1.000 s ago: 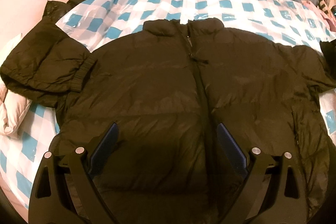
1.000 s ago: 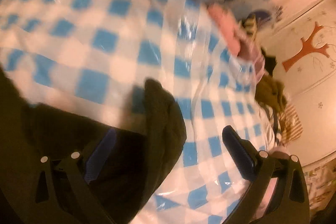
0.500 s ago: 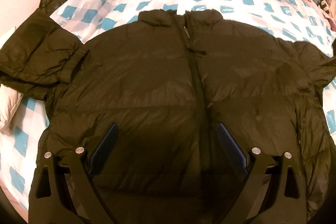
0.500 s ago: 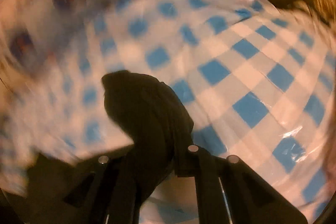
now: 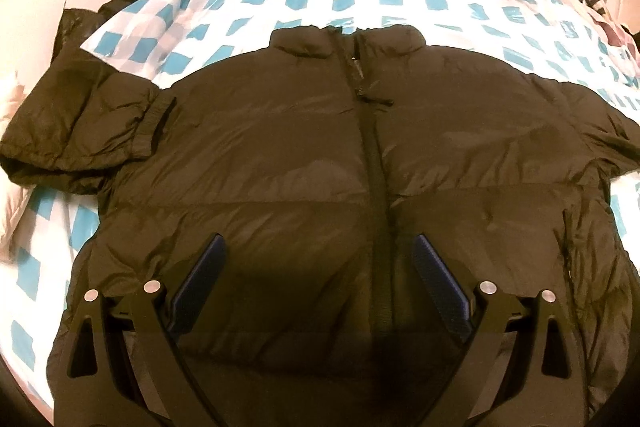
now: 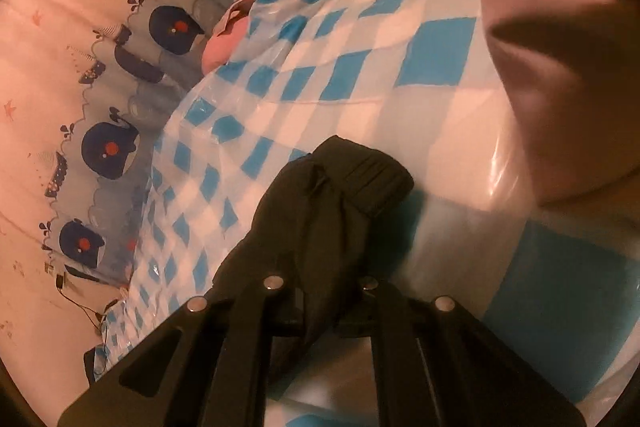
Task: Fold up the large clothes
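Right wrist view: right gripper (image 6: pixel 320 291) clamped on black sleeve cuff (image 6: pixel 340 183) over checkered sheet (image 6: pixel 436 55); left gripper (image 5: pixel 320 267) wide open, empty, above puffer jacket (image 5: pixel 304 155).

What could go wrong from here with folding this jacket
1. The right gripper pinches only the bunched sleeve end; puffy fabric may slip out mid-fold.
2. The left gripper hangs open over the jacket, so the body might drag on the slick plastic cover.
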The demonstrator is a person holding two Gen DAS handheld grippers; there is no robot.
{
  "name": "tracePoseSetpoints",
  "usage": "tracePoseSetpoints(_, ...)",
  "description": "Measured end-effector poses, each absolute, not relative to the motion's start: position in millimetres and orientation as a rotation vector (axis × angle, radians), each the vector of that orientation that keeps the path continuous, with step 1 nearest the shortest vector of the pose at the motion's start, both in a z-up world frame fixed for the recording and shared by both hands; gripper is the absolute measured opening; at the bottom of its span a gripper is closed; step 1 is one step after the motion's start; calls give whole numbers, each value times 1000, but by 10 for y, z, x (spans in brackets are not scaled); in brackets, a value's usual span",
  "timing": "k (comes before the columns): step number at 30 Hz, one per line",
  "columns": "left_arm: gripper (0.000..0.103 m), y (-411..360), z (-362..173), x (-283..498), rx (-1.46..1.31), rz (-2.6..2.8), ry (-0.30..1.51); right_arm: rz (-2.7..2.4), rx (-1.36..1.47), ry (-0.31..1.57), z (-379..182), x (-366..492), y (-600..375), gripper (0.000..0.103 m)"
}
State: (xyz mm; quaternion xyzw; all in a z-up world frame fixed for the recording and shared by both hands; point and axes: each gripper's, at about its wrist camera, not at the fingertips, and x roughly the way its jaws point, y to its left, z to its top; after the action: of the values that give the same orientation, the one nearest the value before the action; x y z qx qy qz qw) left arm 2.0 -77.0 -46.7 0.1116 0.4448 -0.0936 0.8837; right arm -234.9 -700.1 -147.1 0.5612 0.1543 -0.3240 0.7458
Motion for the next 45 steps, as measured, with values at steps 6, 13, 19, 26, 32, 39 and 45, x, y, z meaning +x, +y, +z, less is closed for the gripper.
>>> tracePoseSetpoints(6,91,-756,-508,31,239,-201,942,-753,1213,364,-1288,-2293,-7071,17)
tracePoseSetpoints(13,91,-727,-530,46,241,-203,943,-896,1077,202,-829,-2902,-6619,54)
tracePoseSetpoints(19,91,-776,-534,11,259,-215,937,-804,752,242,-181,-2602,-6168,77)
tracePoseSetpoints(26,91,-725,-450,28,312,-187,899,-727,747,801,-1396,-1516,-5968,80)
tracePoseSetpoints(32,91,-379,-187,166,778,33,591,-527,604,581,-554,-1345,-5078,80)
tracePoseSetpoints(39,91,258,-414,390,1229,-22,483,33,588,519,-280,-626,-3353,88)
tracePoseSetpoints(45,91,503,-635,645,1311,-117,431,197,573,656,-928,-88,-2620,89)
